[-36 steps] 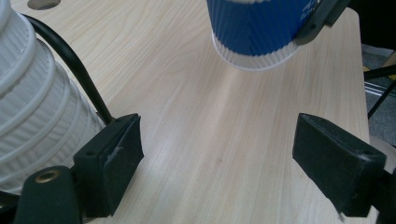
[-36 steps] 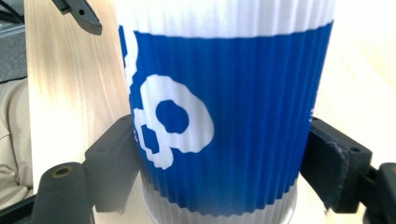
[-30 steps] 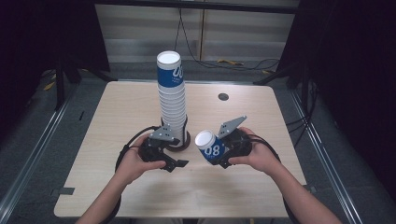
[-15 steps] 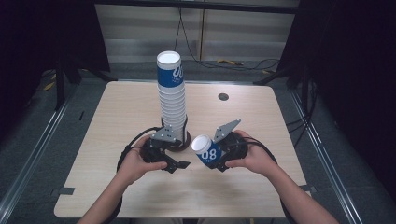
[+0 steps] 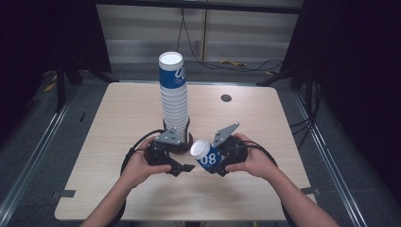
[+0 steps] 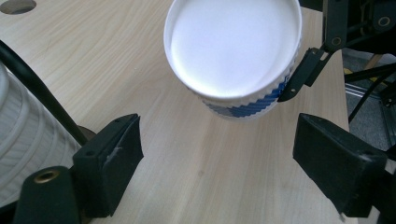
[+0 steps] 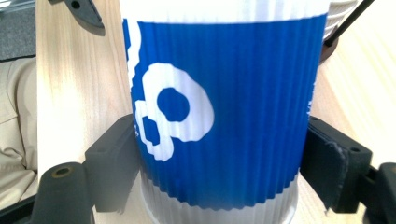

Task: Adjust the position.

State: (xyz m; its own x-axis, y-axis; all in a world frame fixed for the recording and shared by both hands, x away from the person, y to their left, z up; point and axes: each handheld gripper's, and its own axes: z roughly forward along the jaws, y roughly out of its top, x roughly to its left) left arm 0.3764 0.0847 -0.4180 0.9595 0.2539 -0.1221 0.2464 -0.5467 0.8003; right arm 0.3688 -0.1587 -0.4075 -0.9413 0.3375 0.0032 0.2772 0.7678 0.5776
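The blue-and-white ribbed paper cup [image 5: 205, 156], printed with white numerals, sits in the lower middle of the high view, tipped so its open mouth faces left toward our other hand, and we judge that tilt is meant to present the rim for a handover or a regrip. Our right gripper [image 5: 218, 160] has its two black jaws clamped on the cup's sleeve; in the right gripper view the pads press both flanks of the blue band [image 7: 219, 107], low near the white base, which leaves the rim free. Our left gripper [image 5: 182, 167] hangs just beside the mouth with its jaws standing apart and nothing between them; in the left gripper view the white interior [image 6: 233, 44] lies ahead of the pads, apart from them, so we read this as lining up rather than gripping. The tall stack of matching ribbed paper cups [image 5: 173, 99] stands upright just behind the left gripper in the centre of the frame, on the pale wooden table [image 5: 118, 118], close enough that the lifted cup probably belongs to it.
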